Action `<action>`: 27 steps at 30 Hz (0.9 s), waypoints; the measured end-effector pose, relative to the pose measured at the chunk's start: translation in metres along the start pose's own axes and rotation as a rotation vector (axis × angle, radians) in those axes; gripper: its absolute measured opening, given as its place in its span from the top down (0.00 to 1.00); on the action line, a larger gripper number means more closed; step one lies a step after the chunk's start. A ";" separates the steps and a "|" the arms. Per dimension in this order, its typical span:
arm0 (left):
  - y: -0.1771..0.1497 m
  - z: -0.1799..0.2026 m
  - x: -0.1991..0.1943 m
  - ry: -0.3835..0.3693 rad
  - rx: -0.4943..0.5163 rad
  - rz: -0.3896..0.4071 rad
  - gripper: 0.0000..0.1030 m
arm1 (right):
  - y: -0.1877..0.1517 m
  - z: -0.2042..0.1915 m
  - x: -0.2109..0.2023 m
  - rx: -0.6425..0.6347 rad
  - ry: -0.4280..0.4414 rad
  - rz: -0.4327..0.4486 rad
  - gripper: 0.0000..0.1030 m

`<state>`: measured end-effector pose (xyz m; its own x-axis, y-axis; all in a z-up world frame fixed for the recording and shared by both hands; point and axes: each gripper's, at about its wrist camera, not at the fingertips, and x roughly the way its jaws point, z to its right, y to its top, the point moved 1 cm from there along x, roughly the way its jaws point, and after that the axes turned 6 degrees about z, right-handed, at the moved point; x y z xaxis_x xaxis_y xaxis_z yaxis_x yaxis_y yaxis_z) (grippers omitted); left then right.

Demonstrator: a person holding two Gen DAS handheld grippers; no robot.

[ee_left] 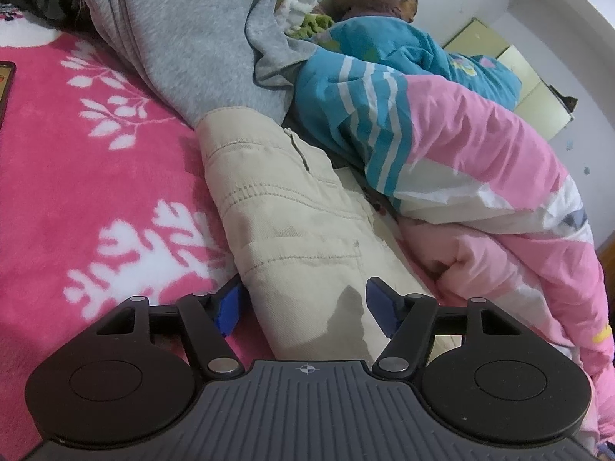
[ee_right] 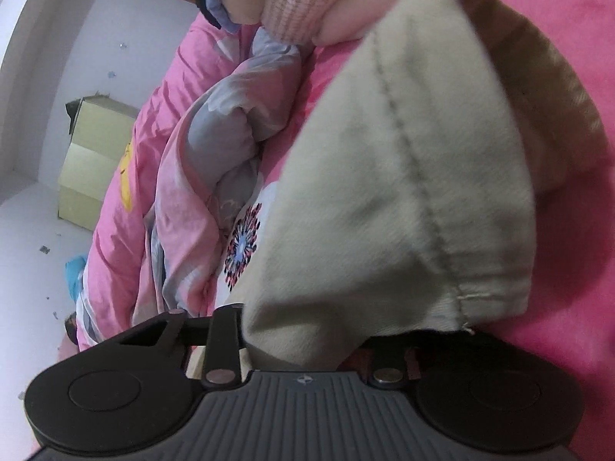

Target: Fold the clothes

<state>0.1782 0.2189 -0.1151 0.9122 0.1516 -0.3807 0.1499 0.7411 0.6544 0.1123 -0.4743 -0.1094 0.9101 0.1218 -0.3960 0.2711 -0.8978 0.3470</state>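
Beige trousers lie lengthwise on the pink bed cover, waist end far, near end between my left fingers. My left gripper is open, its blue pads on either side of the trousers' near end. In the right wrist view the same beige cloth hangs lifted and fills the frame. My right gripper is shut on the trouser hem, and the cloth hides its fingertips.
A grey sweatshirt lies beyond the trousers. A bunched pink and blue quilt lies to their right, also in the right wrist view. A phone lies at the left edge. A yellow-green box stands by the wall.
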 end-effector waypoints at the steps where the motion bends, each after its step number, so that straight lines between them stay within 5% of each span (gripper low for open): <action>1: 0.000 0.000 0.001 0.005 -0.002 0.005 0.38 | 0.001 0.001 0.003 0.006 0.004 0.007 0.72; 11: -0.003 0.008 0.014 0.054 0.031 0.050 0.57 | 0.007 -0.001 0.026 -0.016 0.017 0.035 0.82; 19: -0.004 0.008 0.016 0.039 0.021 0.053 0.56 | 0.010 -0.002 0.037 -0.022 0.034 0.011 0.82; 21: -0.004 0.009 0.015 0.040 0.032 0.060 0.63 | 0.010 -0.004 0.037 -0.042 0.029 0.012 0.83; 23: -0.005 0.011 0.014 0.043 0.047 0.071 0.83 | 0.009 -0.007 0.037 -0.067 0.022 0.016 0.87; 27: -0.004 0.012 0.006 0.055 0.039 0.093 0.90 | 0.007 -0.011 0.033 -0.107 0.005 0.022 0.89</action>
<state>0.1870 0.2088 -0.1124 0.9006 0.2554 -0.3518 0.0810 0.6963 0.7131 0.1477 -0.4718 -0.1102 0.9176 0.1047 -0.3835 0.2827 -0.8502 0.4441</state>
